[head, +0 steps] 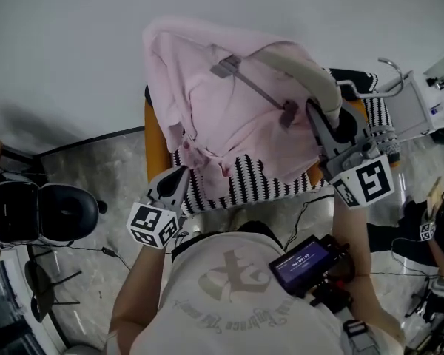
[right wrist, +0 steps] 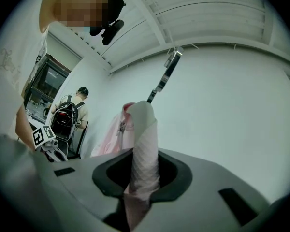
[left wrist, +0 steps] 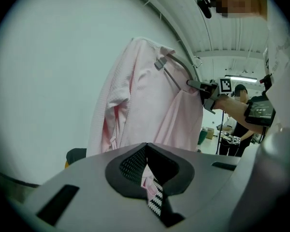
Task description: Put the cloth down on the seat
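A pink cloth with a grey strap and buckles hangs spread over an orange seat, held up between both grippers. My left gripper is shut on its lower left hem; a pink fold and a bit of black-and-white striped fabric sit between the jaws. Higher up at the right, my right gripper is shut on a rolled pale fold that rises out of the jaws. A striped black-and-white cover lies on the seat beneath the cloth.
A white wall stands right behind the seat. A black office chair is at the left, and white equipment at the right. A small screen device hangs at my chest. Another person stands in the background.
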